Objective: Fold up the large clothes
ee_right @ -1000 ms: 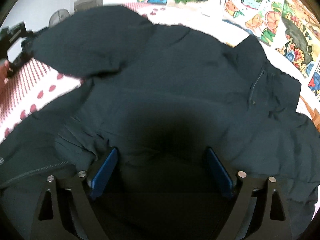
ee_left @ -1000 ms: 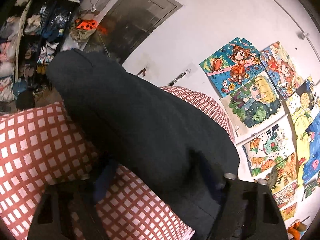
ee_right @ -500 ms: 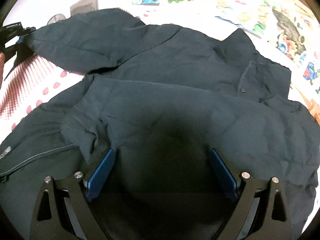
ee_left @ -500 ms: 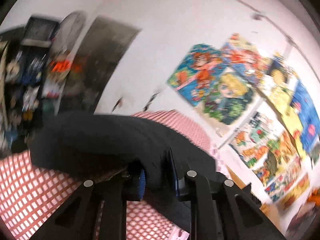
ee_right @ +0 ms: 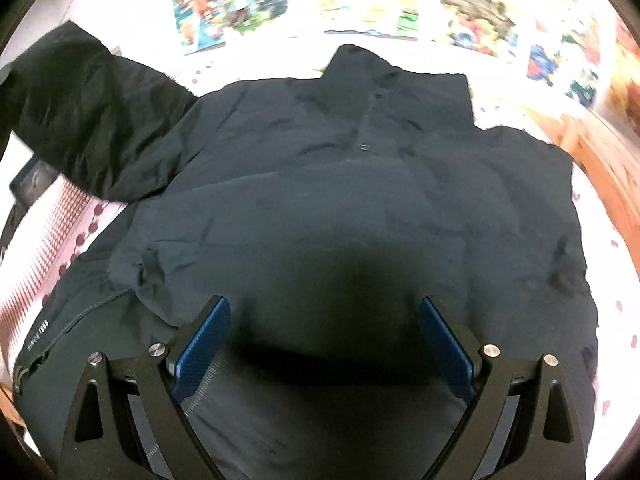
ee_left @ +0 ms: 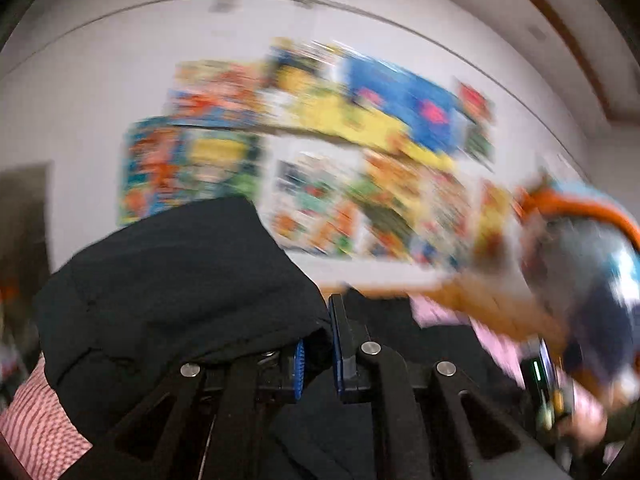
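Between the blue pads [ee_left: 299, 364] of the left gripper [ee_left: 318, 354] a fold of dark cloth was pinched tight, jaws nearly closed on it. That cloth was the sleeve [ee_left: 172, 292] of the jacket [ee_right: 340, 200], bunched and lifted off the bed, w/ the view badly motion-blurred. In the right wrist view the same sleeve [ee_right: 88, 120] hung raised at the far left edge.

Right gripper [ee_right: 324, 344] had its fingers spread wide, holding nothing, poised just above the jacket's lower body, its shadow falling on the fabric.

Handling, as a judgement: soft, limp shell fabric, prob. lightly padded; drapes and sags, no stiffness to help. Looked a bit slick, so a shallow pinch could slip; best hold seemed cuff, hem or a seam edge, taking a doubled layer. Bulky, so folds will likely spring back unless pressed.

Looks: very dark navy/black, matte, creased in broad soft wrinkles. Stand-up collar [ee_right: 360, 68] at the far end, a short placket w/ a small metal snap [ee_right: 363, 146], small white lettering near the hem at lower left. Lay spread front-up on a red-and-white checked bedcover [ee_right: 44, 248]; colourful drawings [ee_right: 228, 4] on the wall beyond.
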`<action>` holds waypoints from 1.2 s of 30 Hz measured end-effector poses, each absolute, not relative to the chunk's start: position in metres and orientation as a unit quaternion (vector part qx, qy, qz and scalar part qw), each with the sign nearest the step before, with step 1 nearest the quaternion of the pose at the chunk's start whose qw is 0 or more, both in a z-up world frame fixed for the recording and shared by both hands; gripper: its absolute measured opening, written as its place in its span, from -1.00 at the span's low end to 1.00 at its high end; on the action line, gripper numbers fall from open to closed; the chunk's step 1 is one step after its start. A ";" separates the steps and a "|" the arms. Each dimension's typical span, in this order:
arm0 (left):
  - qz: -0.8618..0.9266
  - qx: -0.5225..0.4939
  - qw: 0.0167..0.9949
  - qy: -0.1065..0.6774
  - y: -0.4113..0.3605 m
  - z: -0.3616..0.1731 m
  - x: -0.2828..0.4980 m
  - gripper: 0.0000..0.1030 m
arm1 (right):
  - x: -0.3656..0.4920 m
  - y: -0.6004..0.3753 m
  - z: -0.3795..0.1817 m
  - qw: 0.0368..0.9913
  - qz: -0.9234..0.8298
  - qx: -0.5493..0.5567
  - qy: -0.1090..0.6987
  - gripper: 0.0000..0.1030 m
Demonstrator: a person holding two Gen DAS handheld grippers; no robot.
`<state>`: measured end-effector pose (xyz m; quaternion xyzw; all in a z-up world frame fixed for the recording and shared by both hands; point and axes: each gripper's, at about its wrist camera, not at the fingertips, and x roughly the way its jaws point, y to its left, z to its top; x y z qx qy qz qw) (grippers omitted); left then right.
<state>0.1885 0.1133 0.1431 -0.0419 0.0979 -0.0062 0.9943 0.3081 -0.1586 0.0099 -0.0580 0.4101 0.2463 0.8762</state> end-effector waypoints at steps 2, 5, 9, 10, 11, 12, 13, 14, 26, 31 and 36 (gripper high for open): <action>-0.051 0.003 0.990 0.135 0.077 0.129 0.197 -0.79 | 0.311 -0.171 0.009 0.880 0.233 -0.047 0.412 0.79; -0.102 0.050 0.975 0.193 0.035 0.106 0.210 -0.79 | 0.317 -0.191 0.005 0.883 0.212 -0.026 0.418 0.79; -0.141 0.077 0.943 0.291 0.001 0.067 0.229 -0.79 | 0.324 -0.218 -0.004 0.877 0.193 0.019 0.439 0.79; -0.149 0.079 0.936 0.310 -0.004 0.056 0.232 -0.79 | 0.326 -0.223 -0.007 0.875 0.190 0.030 0.444 0.79; -0.157 0.084 0.927 0.331 -0.010 0.045 0.234 -0.79 | 0.327 -0.227 -0.010 0.874 0.188 0.039 0.447 0.79; -0.161 0.092 0.918 0.351 -0.013 0.034 0.234 -0.79 | 0.329 -0.234 -0.013 0.871 0.185 0.051 0.452 0.79; -0.163 0.100 0.911 0.366 -0.017 0.027 0.235 -0.79 | 0.330 -0.239 -0.016 0.869 0.183 0.060 0.456 0.79; -0.162 0.113 0.902 0.383 -0.022 0.018 0.235 -0.79 | 0.331 -0.244 -0.018 0.867 0.181 0.068 0.459 0.79; -0.275 0.179 0.859 0.394 -0.046 0.008 0.179 0.58 | 0.337 -0.264 -0.046 0.835 0.207 0.175 0.479 0.79; -0.298 0.202 0.860 0.362 -0.040 0.021 0.152 0.58 | 0.336 -0.250 -0.037 0.830 0.249 0.186 0.464 0.79; -0.279 0.157 0.880 0.351 -0.005 0.040 0.153 0.58 | 0.330 -0.219 -0.015 0.834 0.303 0.140 0.439 0.79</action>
